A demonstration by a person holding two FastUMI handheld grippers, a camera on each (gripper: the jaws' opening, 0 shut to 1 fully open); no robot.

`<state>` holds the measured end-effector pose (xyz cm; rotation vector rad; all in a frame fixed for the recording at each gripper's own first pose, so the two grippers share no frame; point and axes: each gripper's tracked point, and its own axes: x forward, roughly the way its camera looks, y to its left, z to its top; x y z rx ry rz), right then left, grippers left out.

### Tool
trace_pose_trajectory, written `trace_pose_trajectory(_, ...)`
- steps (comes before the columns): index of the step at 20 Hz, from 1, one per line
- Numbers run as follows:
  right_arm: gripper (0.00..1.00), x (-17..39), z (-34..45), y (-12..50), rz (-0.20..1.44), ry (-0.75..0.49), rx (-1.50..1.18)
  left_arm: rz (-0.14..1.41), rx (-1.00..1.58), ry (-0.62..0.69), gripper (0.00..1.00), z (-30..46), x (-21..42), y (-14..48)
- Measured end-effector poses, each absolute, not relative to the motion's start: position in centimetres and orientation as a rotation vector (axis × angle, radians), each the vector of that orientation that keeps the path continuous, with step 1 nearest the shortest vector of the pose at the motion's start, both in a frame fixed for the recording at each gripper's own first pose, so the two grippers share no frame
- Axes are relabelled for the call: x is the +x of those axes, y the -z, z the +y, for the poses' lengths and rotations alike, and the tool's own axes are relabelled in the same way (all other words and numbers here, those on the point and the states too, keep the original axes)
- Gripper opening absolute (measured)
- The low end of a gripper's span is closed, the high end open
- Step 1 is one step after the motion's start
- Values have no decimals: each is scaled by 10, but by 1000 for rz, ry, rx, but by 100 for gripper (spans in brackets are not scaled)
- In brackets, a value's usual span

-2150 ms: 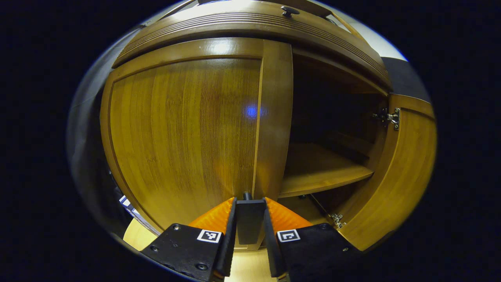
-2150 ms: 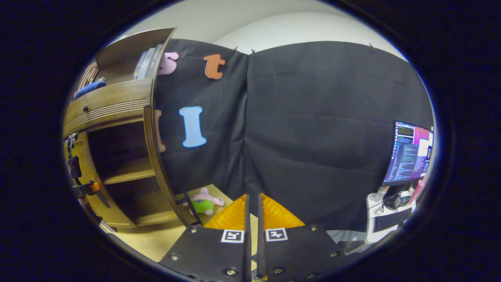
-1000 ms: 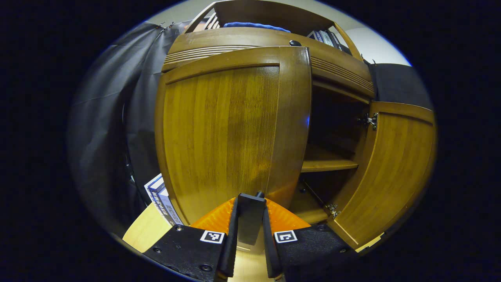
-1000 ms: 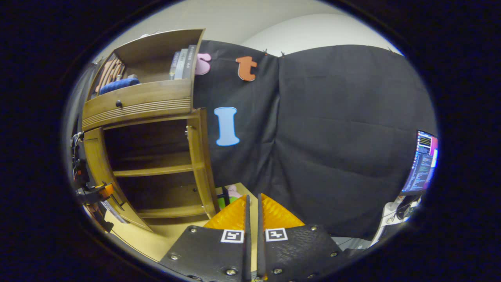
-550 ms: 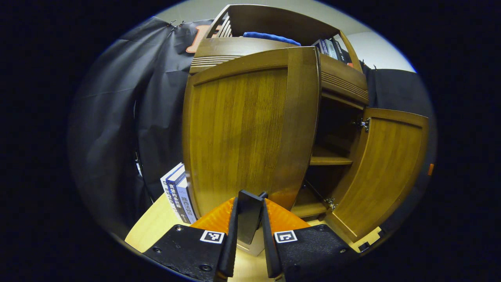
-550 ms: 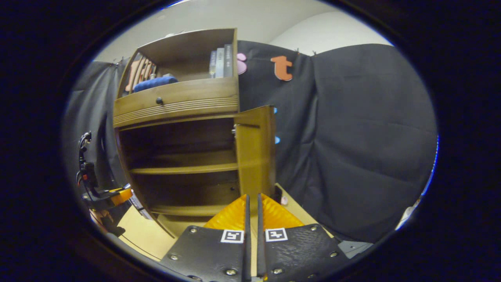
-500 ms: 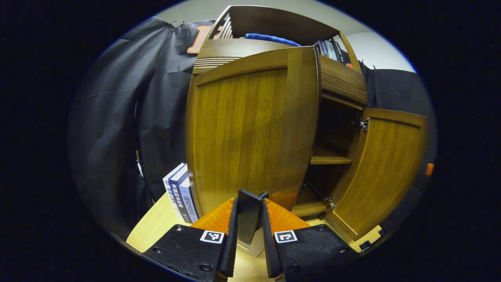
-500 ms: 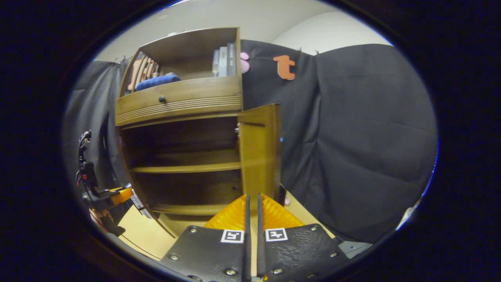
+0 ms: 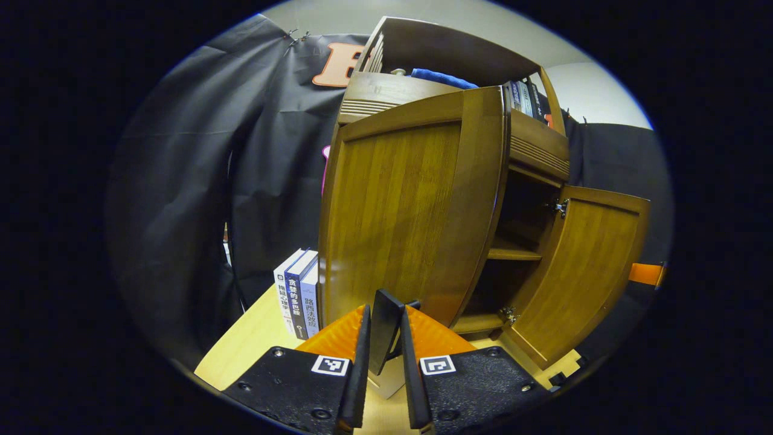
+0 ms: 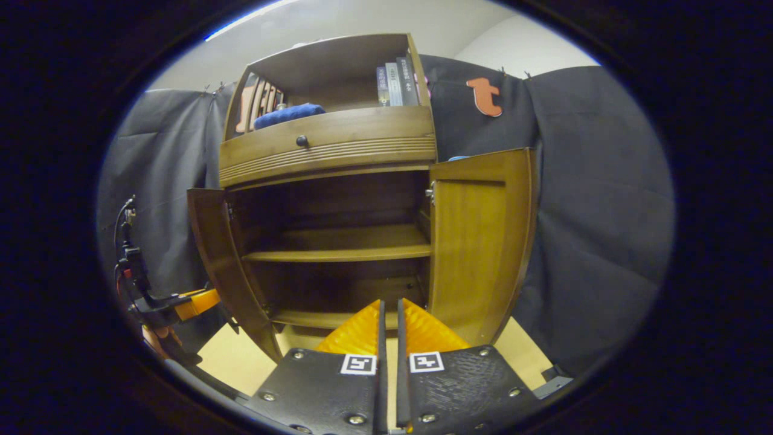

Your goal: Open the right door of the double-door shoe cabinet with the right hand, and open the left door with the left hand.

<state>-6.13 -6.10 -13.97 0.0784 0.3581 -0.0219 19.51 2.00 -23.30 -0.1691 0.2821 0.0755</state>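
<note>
The brown wooden shoe cabinet [image 10: 329, 151] stands with both doors swung out. In the left gripper view the left door [image 9: 410, 211] rises right ahead, and my left gripper [image 9: 384, 314] is shut on its black handle [image 9: 383, 332]. The right door [image 9: 580, 272] hangs open at the right. In the right gripper view the left door [image 10: 220, 260] stands edge-on and the right door [image 10: 480, 241] is wide open. My right gripper [image 10: 388, 323] is shut with nothing in it, some way in front of the cabinet. The left gripper [image 10: 181, 305] shows at the far left, by the left door.
Inside the cabinet runs a bare shelf [image 10: 344, 248]. Above it sits a drawer with a knob [image 10: 302, 141], then a blue cloth [image 10: 288, 115] and books [image 10: 395, 84]. More books [image 9: 296, 296] stand left of the cabinet on the light wooden surface [image 9: 241, 350].
The left door has swung further out with my left gripper on its handle. The right gripper's view has turned left to face the cabinet; it stays shut.
</note>
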Motion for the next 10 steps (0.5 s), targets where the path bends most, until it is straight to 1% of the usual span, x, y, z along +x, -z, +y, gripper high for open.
trace_pose_trajectory(2,6,-56,-53,144,366,3,89,278,-142,-105,29,27,194,230)
trace_pose_trajectory(3,6,-54,-48,146,371,-8,96,280,-139,-108,31,30,195,228)
trace_pose_trajectory(6,6,-48,-37,153,382,-38,105,288,-174,-109,17,33,192,232)
trace_pose_trajectory(8,6,-44,-32,157,388,-51,110,295,-184,-116,13,34,190,230)
trace_pose_trajectory(10,6,-41,-28,164,399,-64,118,293,-179,-135,13,39,186,228)
